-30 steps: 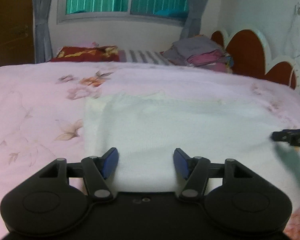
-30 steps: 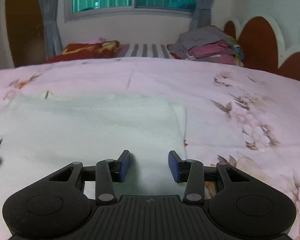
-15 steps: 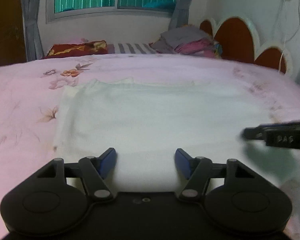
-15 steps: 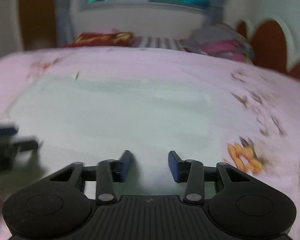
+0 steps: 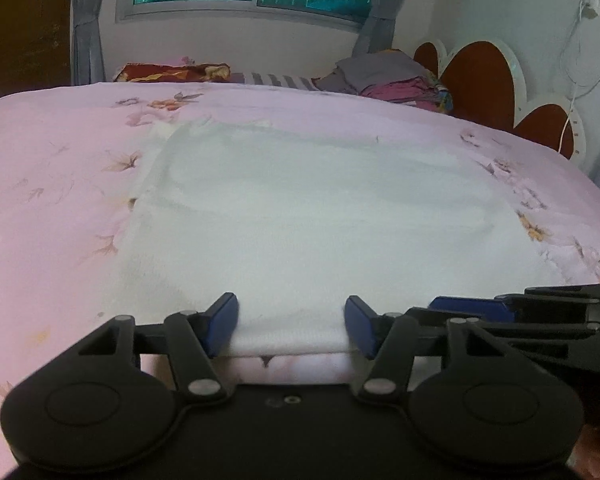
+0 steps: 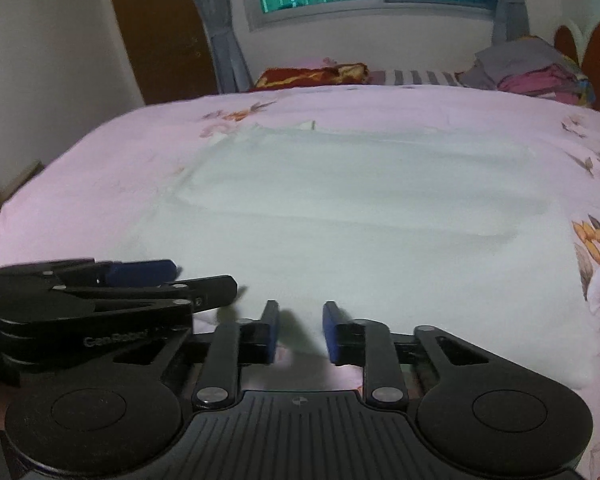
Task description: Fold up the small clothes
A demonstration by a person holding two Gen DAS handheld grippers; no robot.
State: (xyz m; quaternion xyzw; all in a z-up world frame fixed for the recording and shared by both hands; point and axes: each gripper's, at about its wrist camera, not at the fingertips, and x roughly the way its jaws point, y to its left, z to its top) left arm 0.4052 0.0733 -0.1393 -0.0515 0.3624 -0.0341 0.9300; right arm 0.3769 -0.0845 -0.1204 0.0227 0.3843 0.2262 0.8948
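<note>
left claw (image 5: 291, 322): jaws wide apart, holding nothing | right claw (image 6: 301, 330): parted, holding nothing | white cloth (image 5: 308, 216): flat on bed (image 5: 52, 168) (near edge between left jaws)

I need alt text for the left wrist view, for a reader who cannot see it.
A white garment lies flat on a pink floral bedsheet, its near edge between the open jaws of the left gripper. The right gripper enters from the right, close beside.
</note>
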